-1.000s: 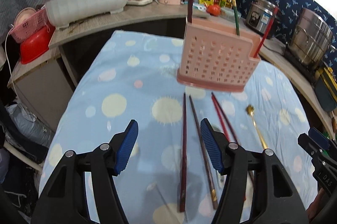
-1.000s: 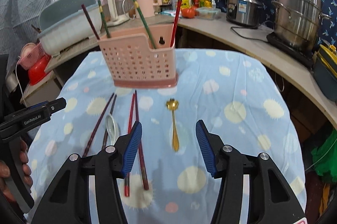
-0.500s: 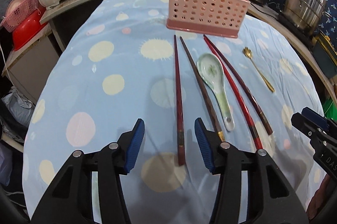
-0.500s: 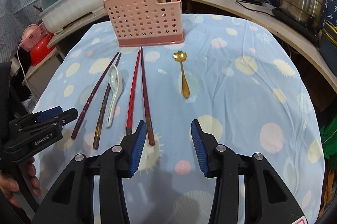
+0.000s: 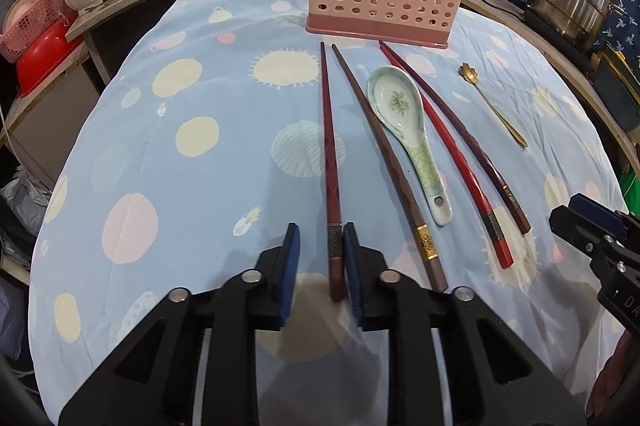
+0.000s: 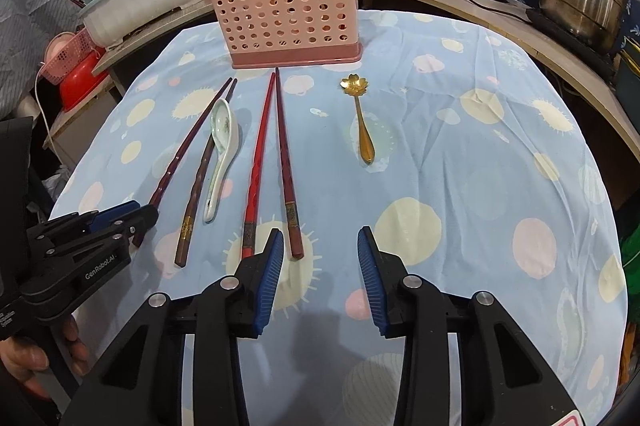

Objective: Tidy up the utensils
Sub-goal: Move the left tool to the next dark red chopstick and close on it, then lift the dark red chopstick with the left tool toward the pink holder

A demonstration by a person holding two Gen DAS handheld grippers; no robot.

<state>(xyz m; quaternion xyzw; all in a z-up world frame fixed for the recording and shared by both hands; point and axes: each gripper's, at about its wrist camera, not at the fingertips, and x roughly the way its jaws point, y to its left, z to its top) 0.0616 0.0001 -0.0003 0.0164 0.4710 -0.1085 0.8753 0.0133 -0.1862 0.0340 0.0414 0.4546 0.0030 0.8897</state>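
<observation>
- Dark red-brown, the leftmost chopstick (image 5: 330,161) lies on the table (image 5: 168,161) with its long axis running from lower centre of the left wrist view up toward the basket, thin tip pointing at the basket and thick butt end nearest the camera.
- Left hand-held gripper (image 5: 320,266) straddles that butt end with jaws partly apart: the right blue pad (image 5: 352,266) sits against the stick, the left pad stands clear of it.
- Just right of it a brown chopstick (image 5: 384,153) with a gold band lies nearly parallel, tip also toward the basket.
- A pale green ceramic spoon (image 5: 404,121) lies next, bowl toward the basket, handle toward the camera.
- A bright red chopstick (image 5: 448,145) and a dark one (image 5: 464,141) slant from the basket's base to the lower right.
- A gold spoon (image 6: 358,117) lies apart, flower-shaped bowl toward the basket.
- Right hand-held gripper (image 6: 320,266) hangs wide open over bare cloth, holding nothing.
- The pink perforated basket (image 6: 284,17) stands upright at upper centre, holding several chopsticks that lean out of its top: dark, green and red.
</observation>
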